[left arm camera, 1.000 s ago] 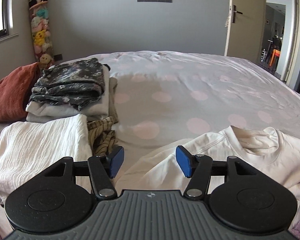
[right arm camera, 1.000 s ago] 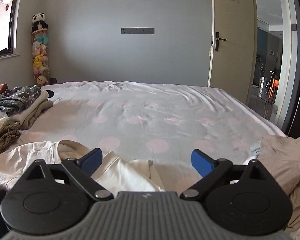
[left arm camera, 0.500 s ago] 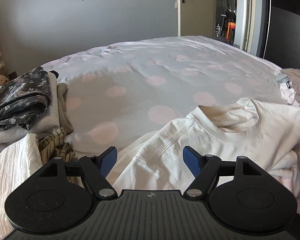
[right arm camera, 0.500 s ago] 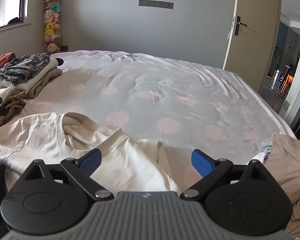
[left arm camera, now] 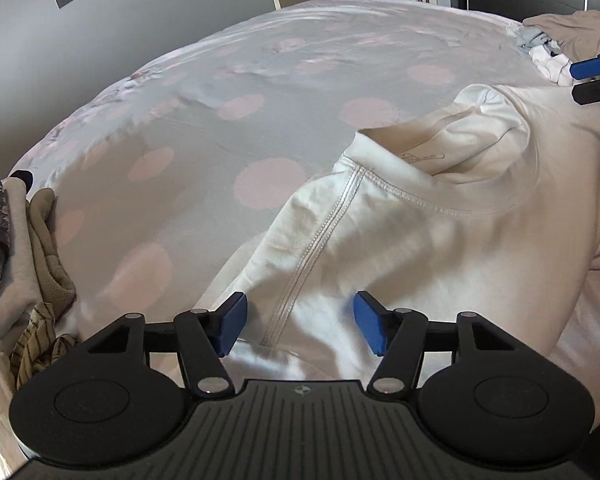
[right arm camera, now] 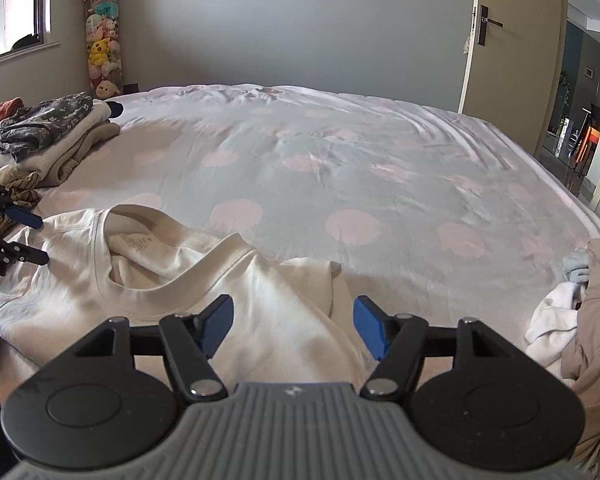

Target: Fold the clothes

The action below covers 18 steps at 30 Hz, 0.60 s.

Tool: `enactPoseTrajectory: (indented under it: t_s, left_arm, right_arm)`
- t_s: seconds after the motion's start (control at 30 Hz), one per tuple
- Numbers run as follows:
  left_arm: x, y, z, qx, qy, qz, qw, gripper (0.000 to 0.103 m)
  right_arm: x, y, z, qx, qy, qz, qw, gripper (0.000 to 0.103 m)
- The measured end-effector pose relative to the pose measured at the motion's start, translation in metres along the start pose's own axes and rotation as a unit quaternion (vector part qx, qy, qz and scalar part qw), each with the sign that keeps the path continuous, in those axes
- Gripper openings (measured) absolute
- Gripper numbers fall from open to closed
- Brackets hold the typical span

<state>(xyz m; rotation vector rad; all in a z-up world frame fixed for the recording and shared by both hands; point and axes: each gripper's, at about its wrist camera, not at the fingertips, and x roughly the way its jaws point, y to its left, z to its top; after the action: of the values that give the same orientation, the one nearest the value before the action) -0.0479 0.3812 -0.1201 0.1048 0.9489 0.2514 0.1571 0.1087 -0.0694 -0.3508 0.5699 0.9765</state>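
Between the blue pads of my left gripper (left arm camera: pixel 298 328) lies the shoulder seam of the white sweatshirt (left arm camera: pixel 420 240); the jaws have just been closing, yet the pads stand apart and no cloth is pinched. My right gripper (right arm camera: pixel 294 330) is likewise spread, its jaws having just been closing, above the opposite shoulder of the same garment, with cloth below the gap and nothing gripped. Ahead of both grippers the sweatshirt lies front-up and rumpled on the dotted bedsheet (right arm camera: pixel 340 168), its collar (right arm camera: pixel 140 240) open toward the far wall. To the left of my left gripper sits a stack of folded clothes (right arm camera: pixel 48 136), a patterned dark item on top. To the right of my right gripper rests a beige heap of unfolded laundry (right arm camera: pixel 596 304) at the bed edge.
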Motion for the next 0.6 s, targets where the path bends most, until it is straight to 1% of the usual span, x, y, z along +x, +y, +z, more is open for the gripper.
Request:
enactPoseTrajectory:
  t_s: [0.07,0.13,0.2,0.27,0.3,0.33,0.4,0.47,0.6]
  left_arm:
    - [0.009,0.004,0.001,-0.011,0.010,-0.009,0.9999,0.044]
    - [0.014,0.007,0.002,-0.020,0.017,-0.015,0.9995,0.033]
    - [0.016,0.008,0.003,-0.024,0.022,-0.020,0.9993,0.030]
    - [0.012,0.007,0.004,-0.018,0.022,-0.020,0.9994,0.024]
    - [0.008,0.006,0.004,-0.012,0.022,-0.019,0.9995,0.014]
    - [0.005,0.005,0.005,-0.007,0.022,-0.018,0.9996,0.010]
    - [-0.002,0.002,0.005,-0.002,0.025,-0.020,0.9995,0.007]
    - [-0.008,-0.002,0.004,0.000,0.027,-0.019,0.9995,0.006]
    - [-0.022,-0.013,0.004,0.016,0.026,-0.005,0.9995,0.005]
  right_arm:
    - [0.004,0.000,-0.003,0.001,-0.002,0.004,1.000,0.070]
    - [0.007,0.000,-0.005,-0.002,-0.003,0.005,1.000,0.071]
    - [0.011,0.000,-0.006,-0.003,-0.002,0.005,1.000,0.071]
    - [0.013,-0.002,-0.007,0.001,0.000,0.008,1.000,0.071]
    - [0.014,-0.003,-0.007,0.005,-0.001,0.009,1.000,0.071]
    - [0.013,-0.004,-0.007,0.007,-0.003,0.011,1.000,0.071]
    - [0.012,-0.003,-0.006,0.007,-0.008,0.013,1.000,0.071]
    - [0.010,0.000,-0.006,0.001,-0.012,0.015,1.000,0.071]
    - [0.006,0.013,-0.004,-0.034,-0.019,0.020,0.999,0.071]
